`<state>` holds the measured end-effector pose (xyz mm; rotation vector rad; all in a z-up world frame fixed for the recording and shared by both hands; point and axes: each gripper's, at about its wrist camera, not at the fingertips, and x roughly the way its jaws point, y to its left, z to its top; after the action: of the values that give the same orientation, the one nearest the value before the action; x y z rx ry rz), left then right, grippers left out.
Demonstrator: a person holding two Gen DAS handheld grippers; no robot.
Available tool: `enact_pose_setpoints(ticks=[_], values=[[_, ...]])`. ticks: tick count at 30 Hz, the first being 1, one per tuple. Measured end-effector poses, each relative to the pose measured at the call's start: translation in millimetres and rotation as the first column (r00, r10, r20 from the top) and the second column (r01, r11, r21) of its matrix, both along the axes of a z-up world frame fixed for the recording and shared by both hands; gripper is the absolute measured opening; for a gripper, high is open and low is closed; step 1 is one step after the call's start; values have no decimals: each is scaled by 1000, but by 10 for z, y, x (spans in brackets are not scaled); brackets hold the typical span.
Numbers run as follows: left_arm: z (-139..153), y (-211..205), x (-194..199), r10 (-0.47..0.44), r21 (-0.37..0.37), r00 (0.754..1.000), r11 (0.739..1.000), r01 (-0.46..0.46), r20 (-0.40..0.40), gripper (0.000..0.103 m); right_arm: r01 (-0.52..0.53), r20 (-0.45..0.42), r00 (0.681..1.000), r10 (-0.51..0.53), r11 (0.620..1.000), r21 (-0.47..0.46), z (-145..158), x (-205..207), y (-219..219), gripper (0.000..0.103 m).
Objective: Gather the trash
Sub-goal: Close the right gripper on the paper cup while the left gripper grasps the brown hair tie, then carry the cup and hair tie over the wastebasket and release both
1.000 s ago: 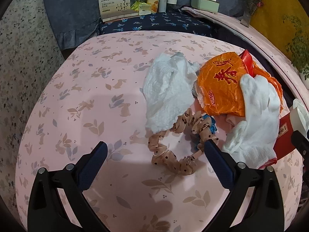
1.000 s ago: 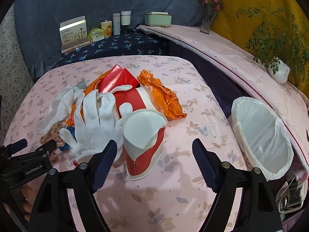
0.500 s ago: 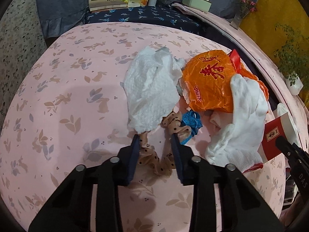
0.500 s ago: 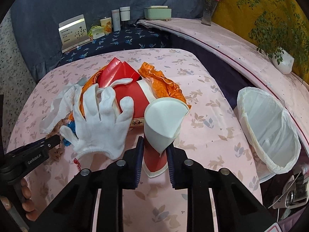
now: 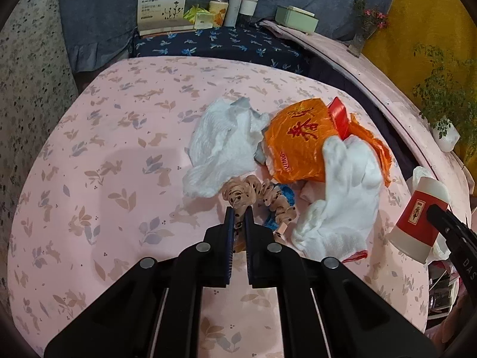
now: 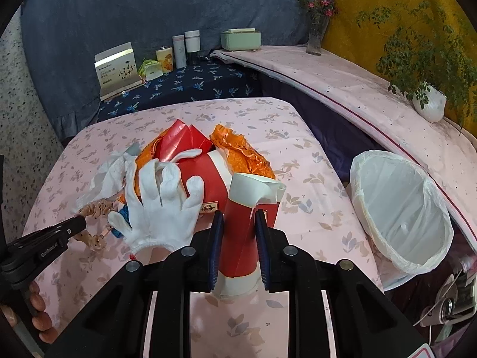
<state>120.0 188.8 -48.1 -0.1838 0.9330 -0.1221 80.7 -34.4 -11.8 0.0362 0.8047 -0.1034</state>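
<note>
My left gripper [image 5: 238,213] is shut on a beige polka-dot scrunchie [image 5: 256,194] and holds it just above the pink tablecloth; the scrunchie also shows in the right wrist view [image 6: 97,208]. My right gripper [image 6: 238,217] is shut on a crushed red-and-white paper cup [image 6: 250,223], also seen at the right edge of the left wrist view [image 5: 417,223]. A pile lies between them: a white glove [image 6: 161,205], an orange plastic bag [image 5: 301,140], a white tissue [image 5: 220,146], a red carton [image 6: 205,176] and a blue scrap [image 5: 283,197].
A bin lined with a white bag [image 6: 399,208] stands off the table's right edge. A dark blue shelf behind holds a box [image 5: 161,9], jars [image 5: 241,9] and a green case [image 5: 295,19]. A potted plant [image 6: 429,104] stands on the right ledge.
Both grippers have closed: the left on the scrunchie, bunching and lifting it; the right on the paper cup, squeezing it and raising it off the cloth.
</note>
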Motion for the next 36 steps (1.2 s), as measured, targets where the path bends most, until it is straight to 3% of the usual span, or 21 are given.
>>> enact_pose_setpoints(ticks=[10,19,27,36], values=[[639,-438,-81,-83,16,986,997,82,143,6,20,92,996,-21,1000,12,340,-134,-208,20],[1102,-1237,-102,-207,35,950,978,204,235,6,100,184,978,-102,995,23,683,-221,-713,20],[1216,-2017,-137,-333,59,907,942,330,258,6,197,236,951,-198,980,27,859,-359,-1276,20],[1192,-2716,-138,-435,60,860,898,436,265,6,293,231,927,-296,955,49,797,-466,-1904,20]])
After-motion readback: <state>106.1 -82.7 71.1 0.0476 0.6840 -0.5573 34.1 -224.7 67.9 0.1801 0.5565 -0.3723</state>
